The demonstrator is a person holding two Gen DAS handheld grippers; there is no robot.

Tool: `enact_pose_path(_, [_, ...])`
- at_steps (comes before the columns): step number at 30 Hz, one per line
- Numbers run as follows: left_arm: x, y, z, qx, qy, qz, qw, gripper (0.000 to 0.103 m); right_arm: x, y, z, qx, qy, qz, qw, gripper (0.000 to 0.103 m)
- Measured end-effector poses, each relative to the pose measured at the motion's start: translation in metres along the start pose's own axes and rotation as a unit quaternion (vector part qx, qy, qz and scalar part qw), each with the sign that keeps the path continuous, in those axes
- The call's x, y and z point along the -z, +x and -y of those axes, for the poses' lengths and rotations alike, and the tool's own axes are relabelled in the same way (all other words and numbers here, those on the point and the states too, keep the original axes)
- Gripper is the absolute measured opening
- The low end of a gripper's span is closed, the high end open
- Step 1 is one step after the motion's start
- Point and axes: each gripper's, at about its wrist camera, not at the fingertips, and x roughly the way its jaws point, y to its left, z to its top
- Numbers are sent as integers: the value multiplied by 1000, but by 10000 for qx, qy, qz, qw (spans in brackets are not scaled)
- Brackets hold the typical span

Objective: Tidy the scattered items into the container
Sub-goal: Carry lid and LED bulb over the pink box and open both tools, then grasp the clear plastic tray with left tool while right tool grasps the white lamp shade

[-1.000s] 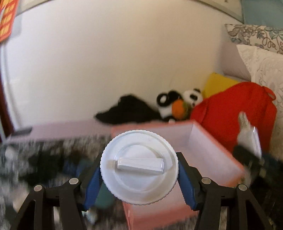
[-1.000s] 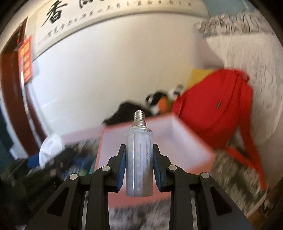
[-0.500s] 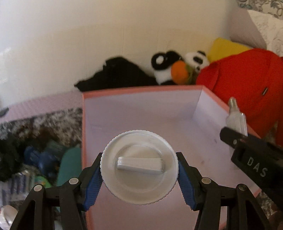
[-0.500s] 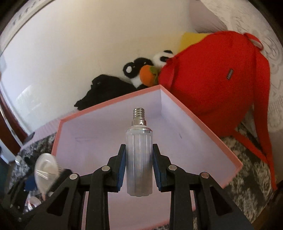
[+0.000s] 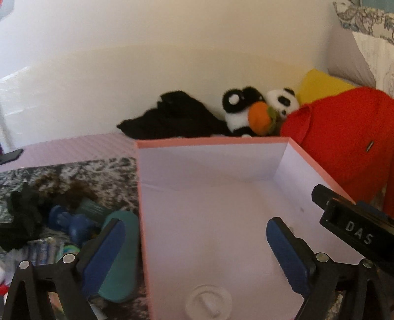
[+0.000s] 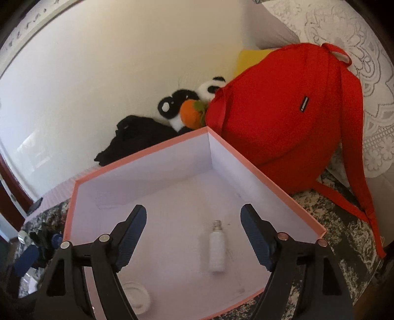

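White lid (image 5: 208, 300), bulb (image 6: 216, 248) lying in pink box (image 6: 268, 179).

Plain cream wall (image 5: 172, 49) behind, brightly lit, glare patch at left. Below it a pale pink striped mat (image 5: 73, 147), then speckled black-and-white carpet (image 5: 73, 172). White lace cover (image 6: 357, 61) draped over furniture at right, floral cushion (image 5: 364, 17) above. Dark red door frame (image 6: 9, 177) at far left. Edge of framed calligraphy (image 6: 32, 27) high on wall.
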Motion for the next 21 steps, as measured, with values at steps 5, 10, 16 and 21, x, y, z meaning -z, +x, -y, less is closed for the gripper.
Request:
enact_pose_path(5, [2, -36, -30, -327, -77, 152, 9993, 96, 3, -22, -20, -202, -51, 216, 9995, 82])
enact_pose_path(10, [11, -75, -71, -763, -152, 281, 9966, 97, 17, -60, -56, -587, -310, 491, 9966, 86])
enact_pose_path(16, [37, -114, -138, -1337, -332, 230, 9902, 98, 53, -100, -119, -1104, -881, 751, 9871, 92])
enact_pose_path(21, [73, -124, -207, -1985, -600, -20, 9783, 99, 103, -106, -187, -1551, -1575, 588, 9735, 95])
